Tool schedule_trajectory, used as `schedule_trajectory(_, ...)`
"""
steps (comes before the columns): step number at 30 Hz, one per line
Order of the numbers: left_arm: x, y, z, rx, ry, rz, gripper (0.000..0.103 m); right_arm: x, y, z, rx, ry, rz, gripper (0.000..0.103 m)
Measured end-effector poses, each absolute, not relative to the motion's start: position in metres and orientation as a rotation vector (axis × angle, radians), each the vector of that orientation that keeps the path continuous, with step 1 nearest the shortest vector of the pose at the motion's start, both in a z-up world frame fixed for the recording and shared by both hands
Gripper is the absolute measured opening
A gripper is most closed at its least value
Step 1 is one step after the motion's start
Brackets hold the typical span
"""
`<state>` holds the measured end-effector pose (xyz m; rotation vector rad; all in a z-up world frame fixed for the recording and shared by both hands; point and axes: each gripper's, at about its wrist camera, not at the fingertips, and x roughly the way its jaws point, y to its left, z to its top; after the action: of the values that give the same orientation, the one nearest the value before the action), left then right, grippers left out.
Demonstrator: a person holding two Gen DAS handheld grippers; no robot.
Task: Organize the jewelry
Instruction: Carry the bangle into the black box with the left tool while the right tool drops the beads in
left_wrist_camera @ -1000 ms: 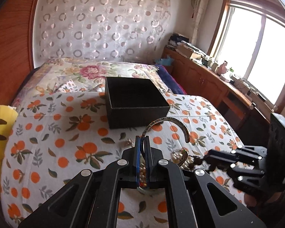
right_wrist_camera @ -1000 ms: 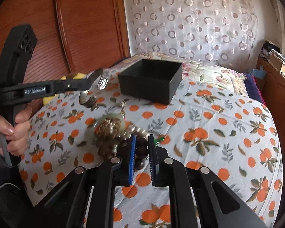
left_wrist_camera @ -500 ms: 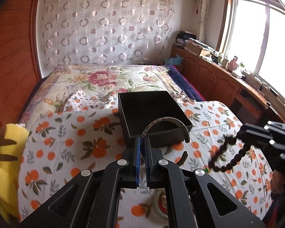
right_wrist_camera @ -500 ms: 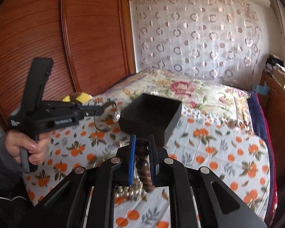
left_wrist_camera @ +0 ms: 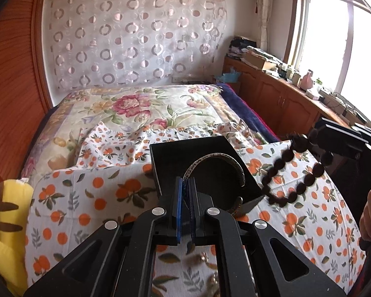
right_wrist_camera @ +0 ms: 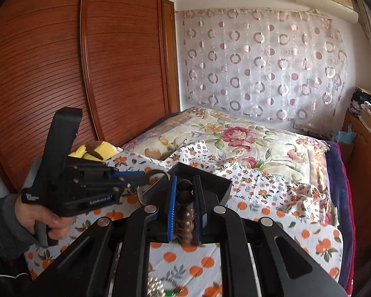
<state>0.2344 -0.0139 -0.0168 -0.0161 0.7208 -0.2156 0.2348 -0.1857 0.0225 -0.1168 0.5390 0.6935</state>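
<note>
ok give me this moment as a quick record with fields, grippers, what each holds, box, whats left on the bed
left gripper: shut on silver bangle, held over the black box
right gripper: shut on dark bead bracelet, loop hanging beside the box
black box: open top, on the orange-print sheet; inside looks dark, contents cannot be told
left on the bed: a few small pieces low in view, blurred
also there: yellow plush toy at the bed's edge

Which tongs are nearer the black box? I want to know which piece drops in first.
Left. The left tongs hold the silver bangle right above the black box; the right tongs dangle the dark bead bracelet beside it.
</note>
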Motion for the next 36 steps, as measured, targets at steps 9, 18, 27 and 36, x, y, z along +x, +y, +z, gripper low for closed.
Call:
schedule_trajectory(9,0.248,-0.016,-0.026,-0.024,0.74,-0.231,0.007,0.264,-0.174,0.01,-0.108,0.57,0.711,0.015)
schedule_trajectory(18,0.236,-0.006,-0.023,-0.018,0.723,-0.21,0.015,0.28,-0.155,0.003,-0.126,0.588,0.717,0.015)
schedule_trajectory(27,0.222,0.006,-0.023,-0.016,0.718,-0.19,0.017,0.292,-0.141,-0.018,-0.177,0.63,0.672,0.015)
schedule_trajectory(36,0.209,0.007,-0.03,-0.008,0.733,-0.193,0.025,0.292,-0.143,-0.023,-0.172,0.662,0.659,0.018)
